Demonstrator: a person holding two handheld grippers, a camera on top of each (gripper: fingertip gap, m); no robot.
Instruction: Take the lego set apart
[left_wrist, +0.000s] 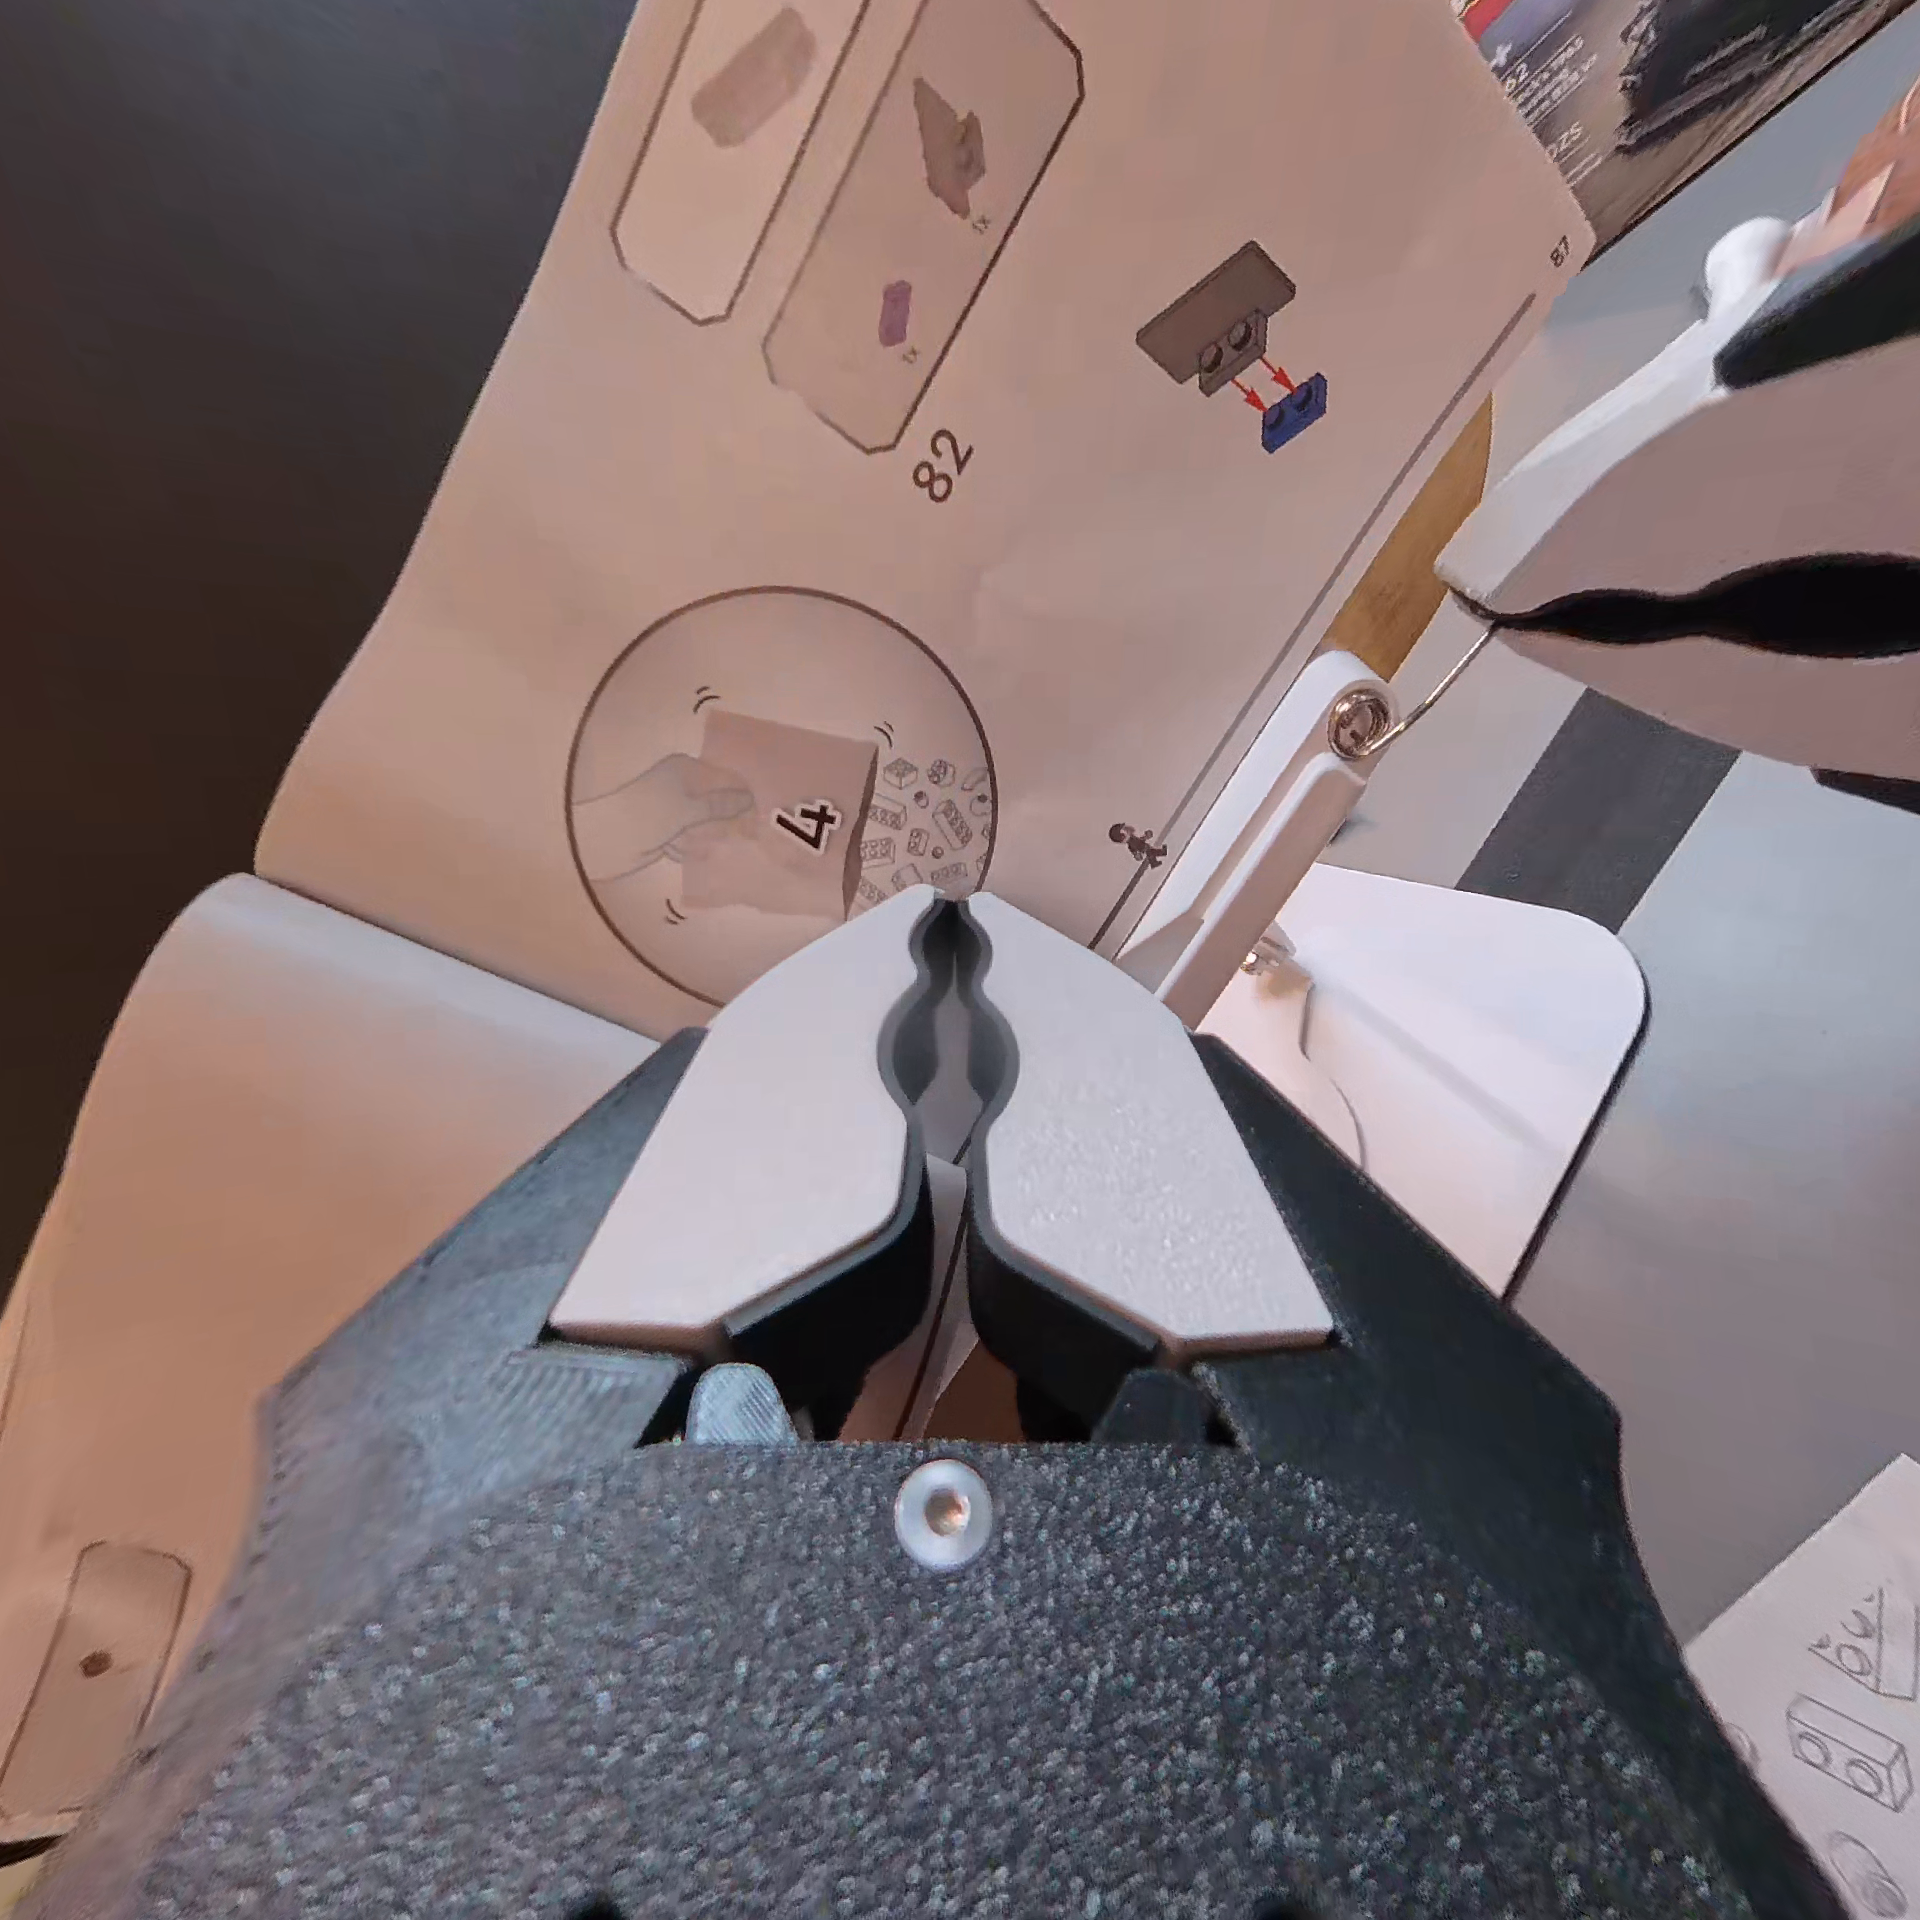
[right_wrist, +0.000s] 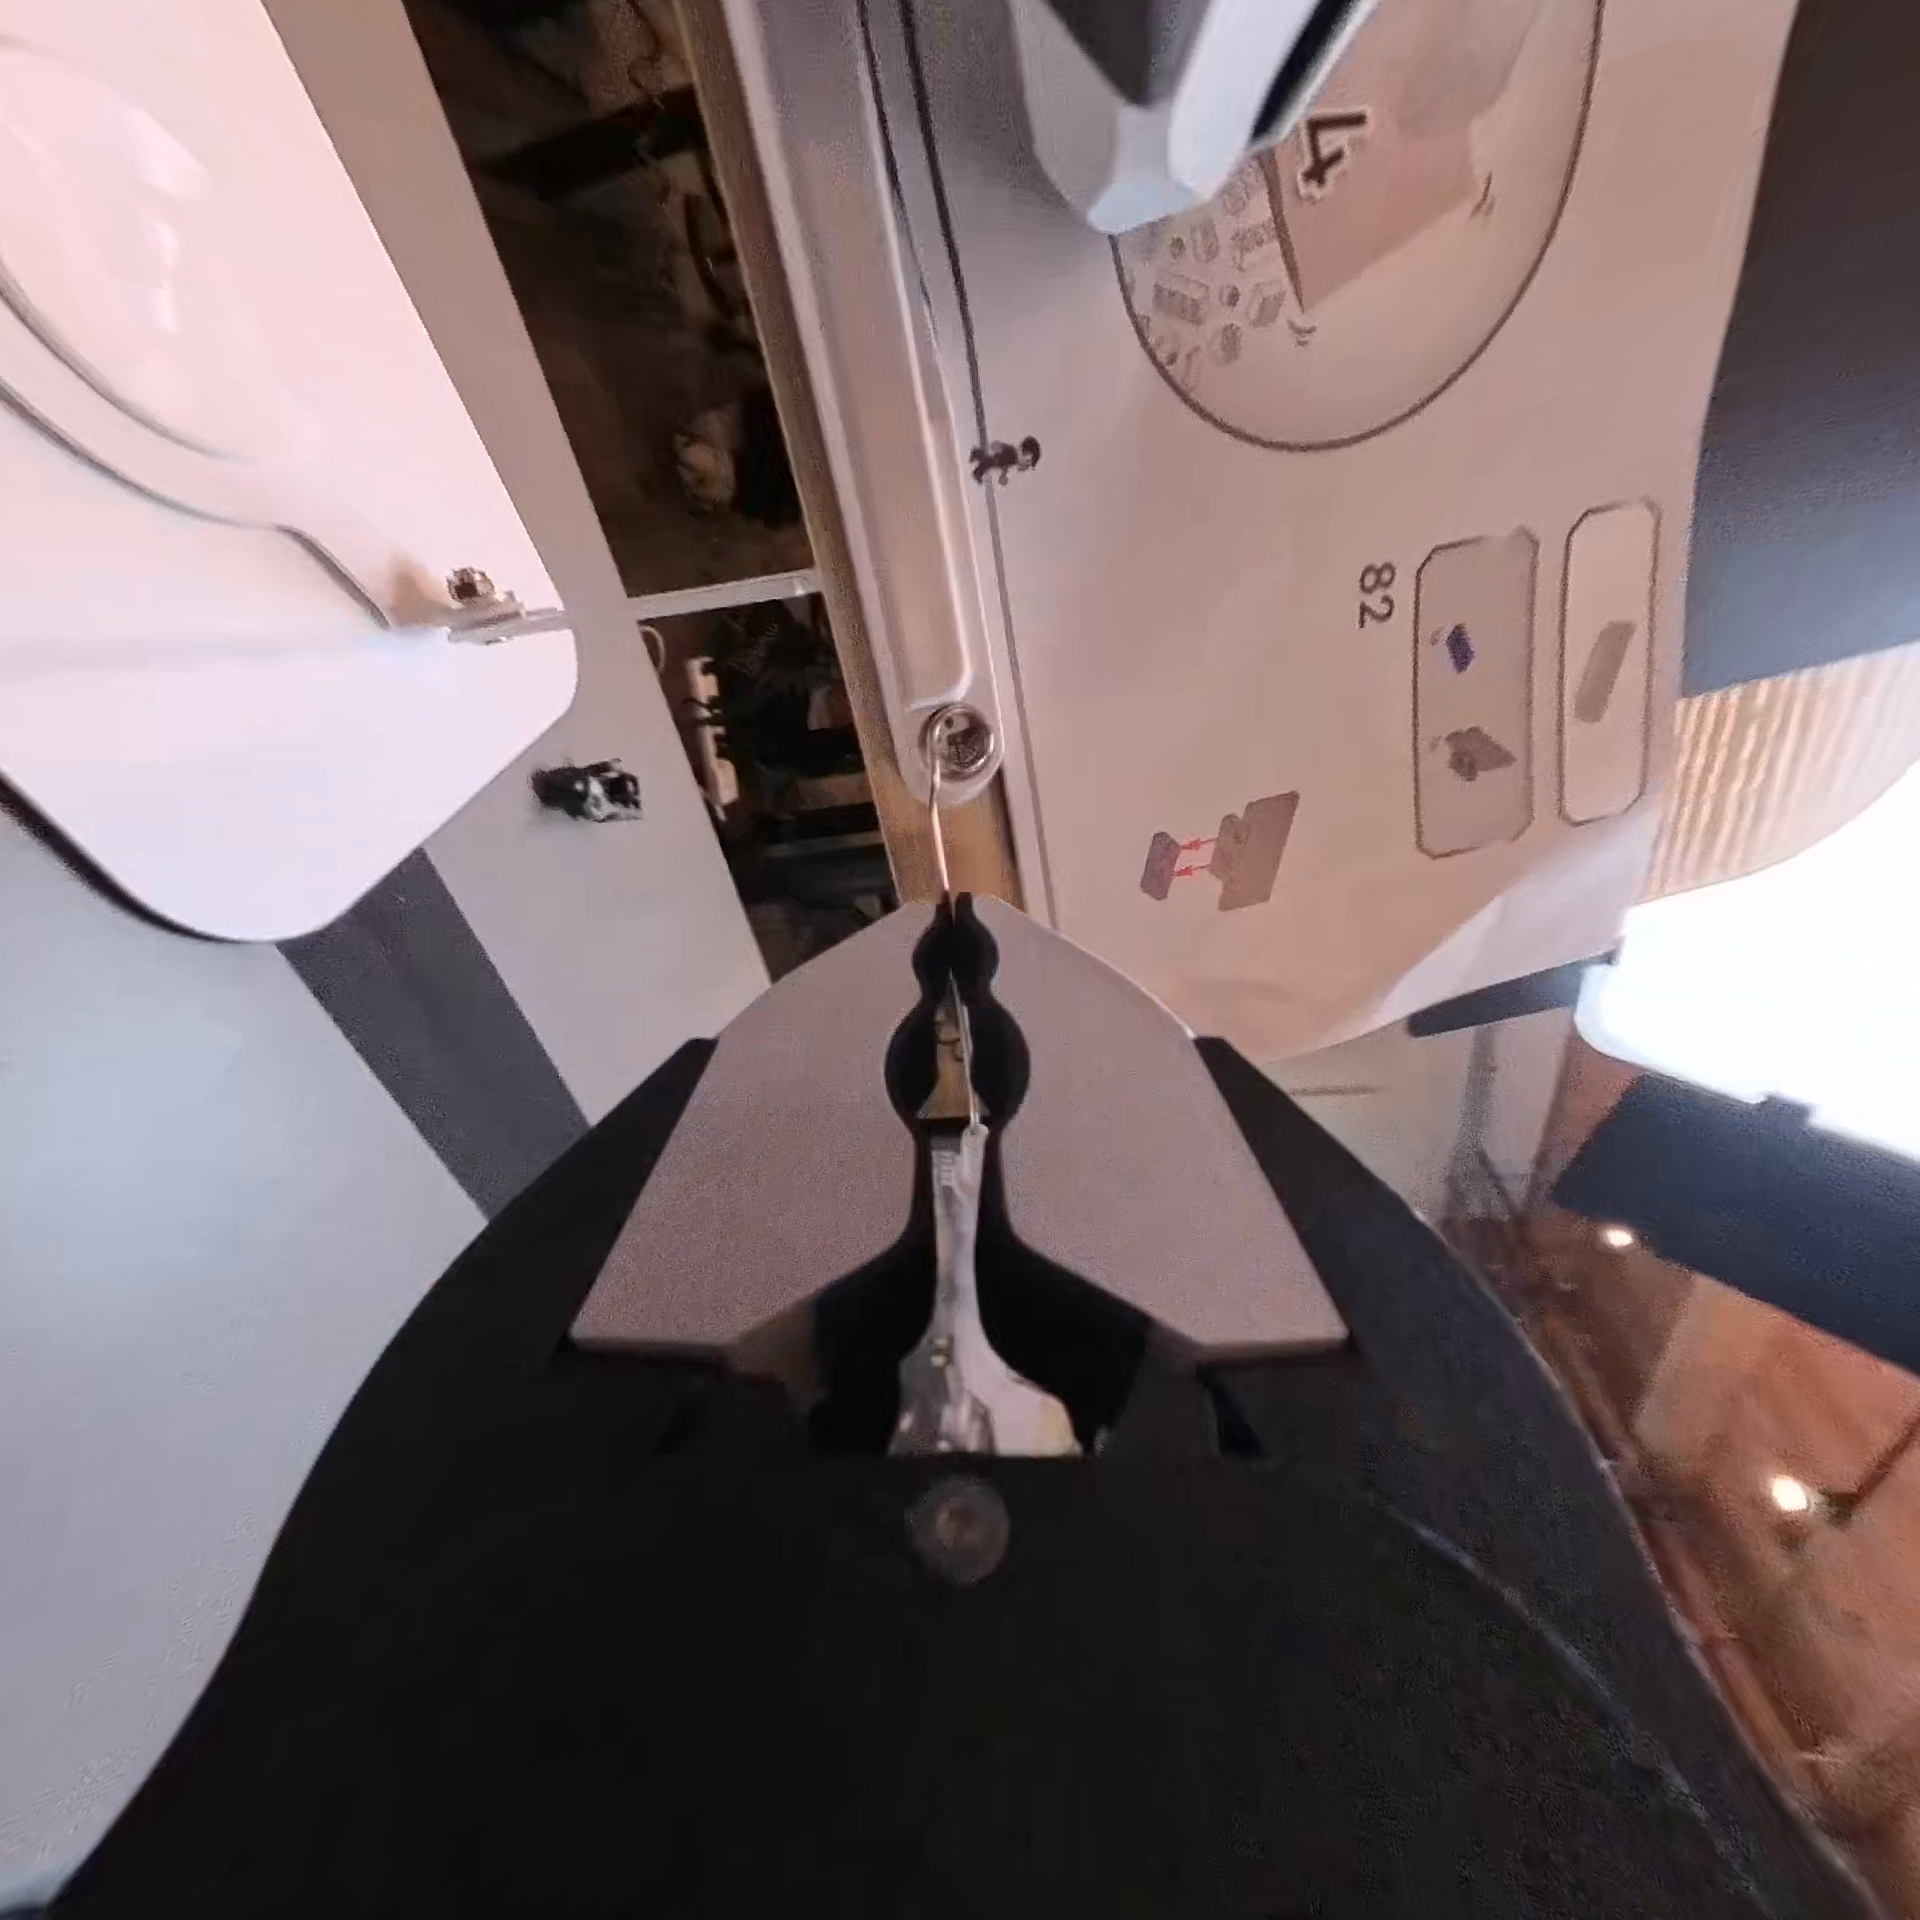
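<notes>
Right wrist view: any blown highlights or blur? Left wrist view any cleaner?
Right wrist view: a window-like patch at the right edge is blown to pure white, the other tongs at the top are smeared, and the tongs' black body loses detail in shadow. Left wrist view: even light, the booklet page fairly sharp, its edges bent by the wide lens, the far top right corner soft.

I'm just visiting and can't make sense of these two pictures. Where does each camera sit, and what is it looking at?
Left wrist view: on the left gripper, looking along its closed fingers at an open instruction booklet; the right gripper enters at right.
Right wrist view: on the right gripper, whose tips pinch a thin wire hook hanging from a white bar; the left gripper shows at top.
Shared: booklet, white bar, hook, white plate.
</notes>
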